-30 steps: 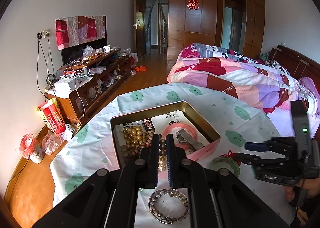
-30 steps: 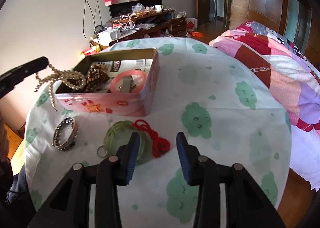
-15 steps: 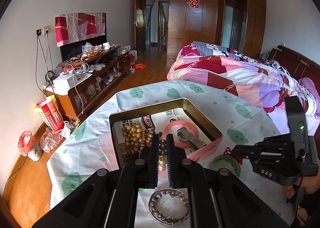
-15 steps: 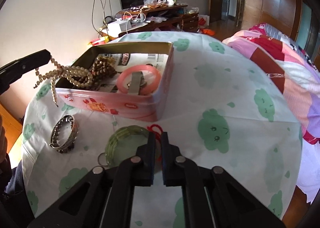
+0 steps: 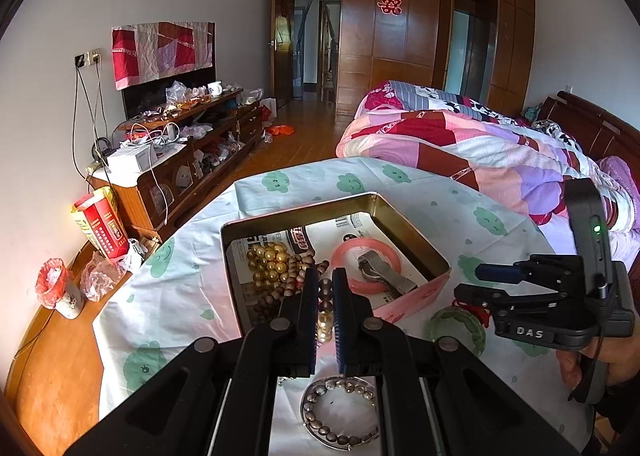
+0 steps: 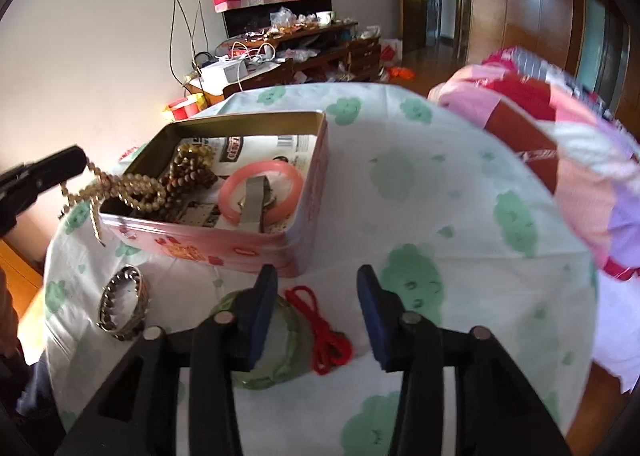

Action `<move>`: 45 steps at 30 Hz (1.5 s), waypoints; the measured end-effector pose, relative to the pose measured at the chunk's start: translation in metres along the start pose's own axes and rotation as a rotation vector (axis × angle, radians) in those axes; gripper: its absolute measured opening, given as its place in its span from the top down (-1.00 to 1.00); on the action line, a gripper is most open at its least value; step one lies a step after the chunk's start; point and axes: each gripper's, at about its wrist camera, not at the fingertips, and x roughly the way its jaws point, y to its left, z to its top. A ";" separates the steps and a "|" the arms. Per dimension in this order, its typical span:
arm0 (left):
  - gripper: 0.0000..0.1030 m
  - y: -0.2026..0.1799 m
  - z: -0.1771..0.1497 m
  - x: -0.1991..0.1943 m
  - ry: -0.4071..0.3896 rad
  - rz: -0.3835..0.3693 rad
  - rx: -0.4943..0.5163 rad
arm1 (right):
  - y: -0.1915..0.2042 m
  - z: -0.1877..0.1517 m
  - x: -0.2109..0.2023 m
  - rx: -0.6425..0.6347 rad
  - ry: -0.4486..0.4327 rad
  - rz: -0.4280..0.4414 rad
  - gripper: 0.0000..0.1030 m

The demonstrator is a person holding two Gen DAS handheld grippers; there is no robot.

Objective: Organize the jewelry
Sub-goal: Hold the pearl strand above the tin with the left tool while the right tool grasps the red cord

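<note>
Left wrist view: the left gripper (image 5: pixel 325 320) is clenched on a pale beaded strand (image 5: pixel 325 314) over the near rim of the pink metal tin (image 5: pixel 412 302), a steel bead bracelet (image 5: pixel 340 414) lying below. Right wrist view: the right gripper (image 6: pixel 316 316), shut half a second ago, now gapes over the green jade bangle (image 6: pixel 280 352) and its red cord (image 6: pixel 326 330).
</note>
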 end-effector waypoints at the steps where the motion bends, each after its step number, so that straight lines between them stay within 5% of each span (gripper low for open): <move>1: 0.89 0.000 -0.001 0.001 0.002 -0.001 -0.001 | 0.001 -0.001 0.001 -0.005 0.003 -0.009 0.11; 5: 0.89 -0.001 -0.003 0.004 0.012 -0.008 -0.008 | 0.000 -0.003 0.013 0.001 0.040 0.023 0.20; 7: 0.89 -0.001 -0.004 0.004 0.014 -0.008 -0.006 | -0.001 -0.003 0.011 0.005 0.050 0.048 0.94; 21: 0.89 0.014 0.019 -0.004 -0.036 0.015 -0.003 | 0.018 0.033 -0.066 -0.041 -0.155 0.070 0.92; 29: 0.89 0.027 0.037 -0.003 -0.064 0.045 -0.003 | 0.035 0.066 -0.065 -0.102 -0.183 0.055 0.91; 30: 0.89 0.027 0.036 -0.003 -0.064 0.044 -0.002 | 0.030 0.065 -0.060 -0.092 -0.177 0.039 0.74; 31: 0.89 0.027 0.034 -0.002 -0.062 0.041 -0.002 | 0.026 0.062 -0.054 -0.084 -0.157 0.021 0.21; 33: 0.89 0.028 0.034 0.000 -0.054 0.033 -0.006 | 0.012 0.047 -0.037 -0.078 -0.101 -0.028 -0.24; 36: 0.89 0.025 0.030 0.005 -0.037 0.021 -0.009 | -0.004 0.025 -0.012 -0.084 -0.019 -0.107 -0.23; 42: 0.89 0.015 0.022 0.014 -0.008 0.010 0.003 | -0.026 -0.001 0.024 -0.028 0.088 -0.099 -0.22; 44: 0.89 0.014 0.022 0.016 -0.004 0.012 0.005 | -0.030 -0.003 0.028 -0.004 0.092 -0.068 0.06; 45: 0.89 0.014 0.023 0.017 -0.003 0.013 0.006 | -0.032 -0.004 0.028 0.001 0.086 -0.057 0.46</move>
